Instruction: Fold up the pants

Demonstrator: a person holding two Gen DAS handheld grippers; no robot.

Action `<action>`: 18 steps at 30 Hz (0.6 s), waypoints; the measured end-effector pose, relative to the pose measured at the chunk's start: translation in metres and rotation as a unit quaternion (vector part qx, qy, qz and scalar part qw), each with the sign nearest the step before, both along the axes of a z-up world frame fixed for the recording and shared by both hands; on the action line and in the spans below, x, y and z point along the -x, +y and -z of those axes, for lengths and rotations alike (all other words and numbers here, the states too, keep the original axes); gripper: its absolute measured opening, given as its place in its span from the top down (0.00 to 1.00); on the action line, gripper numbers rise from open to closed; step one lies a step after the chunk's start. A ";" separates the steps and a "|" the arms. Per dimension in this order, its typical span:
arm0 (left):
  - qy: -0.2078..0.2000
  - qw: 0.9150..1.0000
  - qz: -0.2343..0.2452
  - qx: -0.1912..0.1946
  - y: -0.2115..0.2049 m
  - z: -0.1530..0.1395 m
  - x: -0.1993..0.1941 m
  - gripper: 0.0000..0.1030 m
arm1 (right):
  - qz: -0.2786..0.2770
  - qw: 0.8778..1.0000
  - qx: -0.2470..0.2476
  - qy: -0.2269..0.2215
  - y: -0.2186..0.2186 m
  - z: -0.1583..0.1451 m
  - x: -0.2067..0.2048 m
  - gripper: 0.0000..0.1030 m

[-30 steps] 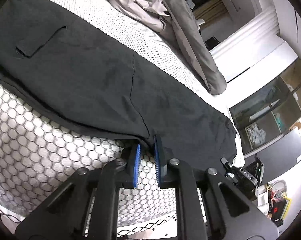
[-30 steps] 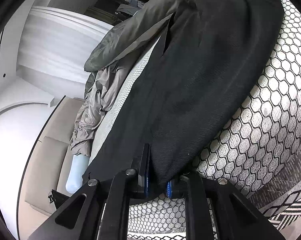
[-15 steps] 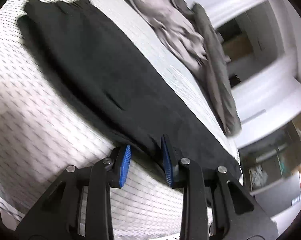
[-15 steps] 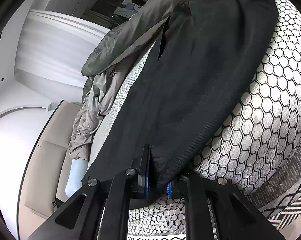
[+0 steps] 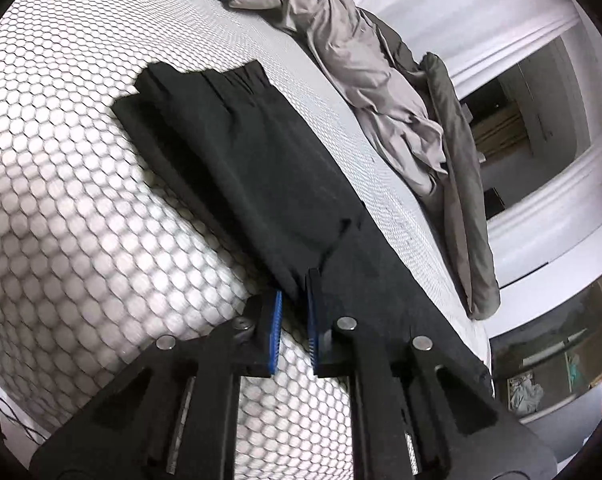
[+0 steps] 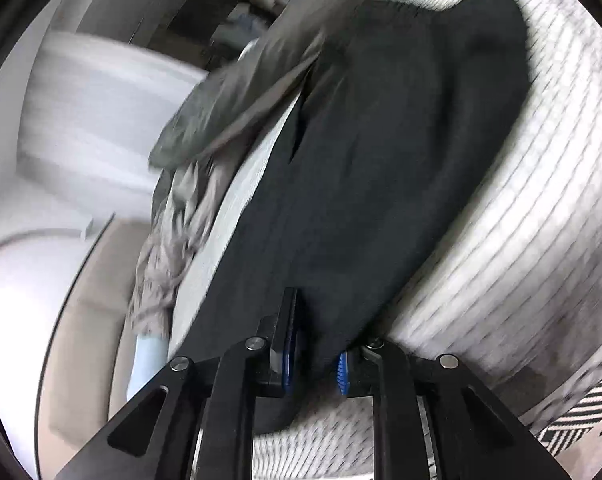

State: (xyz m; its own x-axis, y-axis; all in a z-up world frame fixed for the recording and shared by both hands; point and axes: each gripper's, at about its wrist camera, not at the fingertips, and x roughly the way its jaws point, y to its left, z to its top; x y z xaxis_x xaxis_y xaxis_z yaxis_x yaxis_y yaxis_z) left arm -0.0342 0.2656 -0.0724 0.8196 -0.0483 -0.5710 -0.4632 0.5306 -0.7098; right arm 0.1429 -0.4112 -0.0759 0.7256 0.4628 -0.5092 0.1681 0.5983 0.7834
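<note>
Since a second ago we see the left gripper (image 5: 292, 322) pulled back, jaws apart beside the pants (image 5: 261, 184) edge stretching lengthwise ahead, while the right gripper (image 6: 315, 360) clamps their end.

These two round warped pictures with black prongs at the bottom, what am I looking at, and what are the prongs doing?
Each picture comes from a fisheye camera mounted on a handheld two-finger gripper; a person carries one in each hand. The left gripper shows its blue-padded fingers slightly parted around the edge of the black fabric pants, which lie stretched along a white honeycomb-patterned mattress. The right gripper is closed on the other end of the pants; that view is motion-blurred. A crumpled grey blanket lies further back on the bed.
</note>
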 end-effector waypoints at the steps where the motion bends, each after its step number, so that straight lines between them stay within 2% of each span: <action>1: 0.005 1.000 -0.006 0.000 0.004 0.001 0.001 0.93 | 0.030 1.000 0.006 0.003 -0.019 -0.002 -0.003 0.83; 4: 0.019 1.000 -0.014 -0.003 0.012 0.004 0.001 0.93 | 0.095 0.994 0.055 0.013 -0.056 -0.002 -0.009 0.83; 7: 0.036 0.999 -0.010 -0.022 0.009 -0.001 0.000 0.91 | 0.102 0.994 0.025 0.024 -0.067 0.004 -0.008 0.81; 10: 0.047 0.997 -0.013 -0.052 0.000 -0.014 0.008 0.76 | 0.112 0.990 0.085 0.016 -0.058 -0.024 0.010 0.73; 11: 0.048 0.997 -0.016 -0.065 -0.004 -0.020 0.011 0.67 | 0.117 0.986 0.115 0.009 -0.055 -0.036 0.019 0.65; 12: 0.052 0.995 -0.019 -0.077 -0.008 -0.027 0.015 0.59 | 0.132 0.980 0.152 0.009 -0.054 -0.047 0.028 0.61; 14: 0.060 0.993 -0.028 -0.103 -0.016 -0.038 0.020 0.57 | 0.165 0.963 0.212 0.000 -0.051 -0.065 0.046 0.55; 16: 0.056 0.989 -0.040 -0.129 -0.026 -0.049 0.024 0.57 | 0.146 0.961 0.236 -0.022 -0.042 -0.079 0.051 0.52; 18: 0.052 0.984 -0.028 -0.167 -0.043 -0.059 0.022 0.57 | 0.071 0.963 0.256 -0.054 -0.014 -0.089 0.046 0.38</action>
